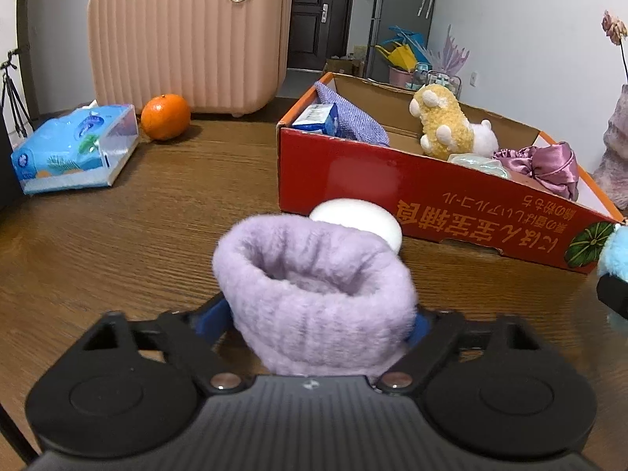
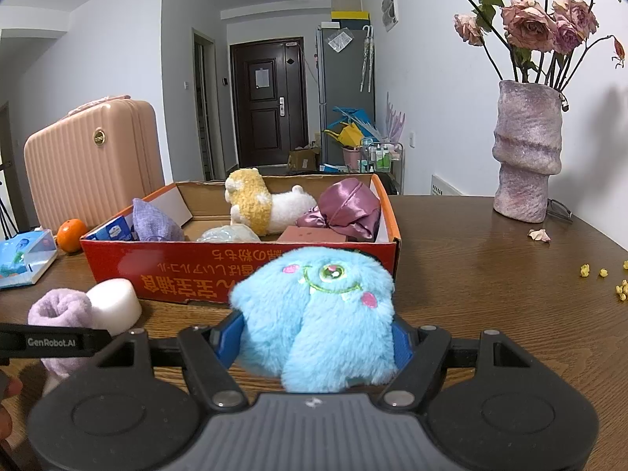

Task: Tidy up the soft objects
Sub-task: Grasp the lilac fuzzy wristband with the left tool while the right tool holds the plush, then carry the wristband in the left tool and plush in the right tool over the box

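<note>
Left wrist view: the left gripper (image 1: 314,324) is seen with a lilac sock (image 1: 314,294) between its blue pads, which are pressed against the sock's sides; the sock is grasped, cuff opening upward, just above the wooden surface (image 1: 117,243). A white foam block (image 1: 365,219) is seen directly behind the sock, beside the red box (image 1: 392,180). No earlier picture is supplied.

Right wrist view: the right gripper (image 2: 318,339) is clenched on a blue plush monster (image 2: 318,314), held in front of the box's near wall. Recorded inside the box: a yellow-and-white plush (image 2: 259,204), a purple satin item (image 2: 349,208), a lilac cloth (image 2: 153,221), a pale bundle (image 2: 227,233) and a small blue carton (image 2: 112,231).

Noted on the surface left of the box: an orange (image 1: 165,115) and a tissue pack (image 1: 74,149), with a pink suitcase (image 1: 188,35) behind them. A vase (image 2: 526,153) of dried roses is noted to the right, well apart from the box.
</note>
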The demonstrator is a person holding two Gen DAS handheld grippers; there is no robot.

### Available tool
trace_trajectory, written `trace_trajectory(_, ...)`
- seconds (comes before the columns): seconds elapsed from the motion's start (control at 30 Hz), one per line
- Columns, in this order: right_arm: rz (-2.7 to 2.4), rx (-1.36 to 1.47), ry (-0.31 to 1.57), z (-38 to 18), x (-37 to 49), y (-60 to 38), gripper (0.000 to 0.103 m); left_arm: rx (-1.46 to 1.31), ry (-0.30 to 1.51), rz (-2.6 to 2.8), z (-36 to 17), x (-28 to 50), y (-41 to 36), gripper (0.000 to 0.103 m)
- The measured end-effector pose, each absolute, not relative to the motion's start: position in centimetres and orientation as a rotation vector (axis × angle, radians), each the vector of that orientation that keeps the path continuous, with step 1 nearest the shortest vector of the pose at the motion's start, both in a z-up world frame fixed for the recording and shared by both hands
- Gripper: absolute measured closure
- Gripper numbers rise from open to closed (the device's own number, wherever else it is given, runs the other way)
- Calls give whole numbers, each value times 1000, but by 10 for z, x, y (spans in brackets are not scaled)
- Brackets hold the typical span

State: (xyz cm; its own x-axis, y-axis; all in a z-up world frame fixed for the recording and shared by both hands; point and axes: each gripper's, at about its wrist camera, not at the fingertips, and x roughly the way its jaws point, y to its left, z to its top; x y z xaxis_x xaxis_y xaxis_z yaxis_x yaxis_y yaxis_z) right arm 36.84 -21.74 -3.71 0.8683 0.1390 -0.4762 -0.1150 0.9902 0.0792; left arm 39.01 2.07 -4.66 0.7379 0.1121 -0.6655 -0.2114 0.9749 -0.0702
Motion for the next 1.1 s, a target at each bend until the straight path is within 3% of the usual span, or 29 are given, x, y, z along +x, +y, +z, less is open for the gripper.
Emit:
trace_trajectory(0.13, 136, 48, 501, -37, 368, -217, 32, -148, 707, 162, -45, 387, 22, 50)
trace_trajectory(0.23, 141, 44, 499, -37, 367, -216, 32, -149, 697, 158, -43, 384, 24, 63)
trace_trajectory(1.1, 206, 68, 394, -21, 345, -211, 32, -113, 486, 109, -1, 329, 29, 67)
